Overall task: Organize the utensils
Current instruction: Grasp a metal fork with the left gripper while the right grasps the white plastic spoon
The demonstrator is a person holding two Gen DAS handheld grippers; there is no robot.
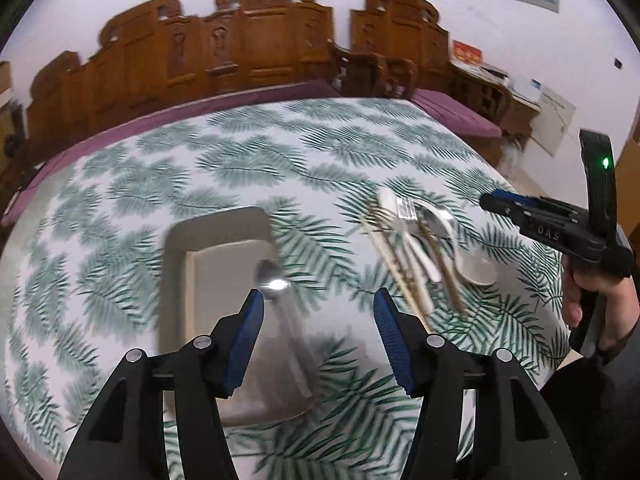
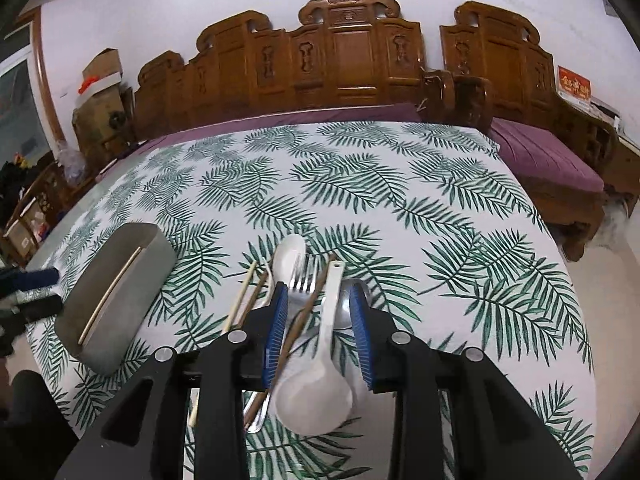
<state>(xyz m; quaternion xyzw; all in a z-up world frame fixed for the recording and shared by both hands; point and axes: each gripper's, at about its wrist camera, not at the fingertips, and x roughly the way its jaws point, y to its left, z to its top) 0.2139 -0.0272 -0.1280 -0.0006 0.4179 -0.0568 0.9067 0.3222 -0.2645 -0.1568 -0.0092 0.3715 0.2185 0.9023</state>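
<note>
A grey tray (image 1: 176, 280) lies on the leaf-print tablecloth with a metal spoon (image 1: 280, 312) in it. My left gripper (image 1: 318, 306) is open just above the tray's near right part, empty. To the right lies a pile of utensils (image 1: 420, 248): white spoons, a fork, chopsticks. In the right wrist view my right gripper (image 2: 318, 300) is open above that pile, its pads on either side of a white ceramic spoon (image 2: 320, 380), a brown chopstick (image 2: 304, 316) and a fork (image 2: 300, 280). The tray (image 2: 120, 296) sits to its left with a pale chopstick (image 2: 110, 294) in it.
The table (image 2: 360, 184) has leaf-print cloth. Carved wooden benches (image 2: 340, 60) with purple cushions stand behind and to the right. The table's near edge drops off at the right (image 1: 560, 344). Boxes (image 2: 100, 80) are stacked at far left.
</note>
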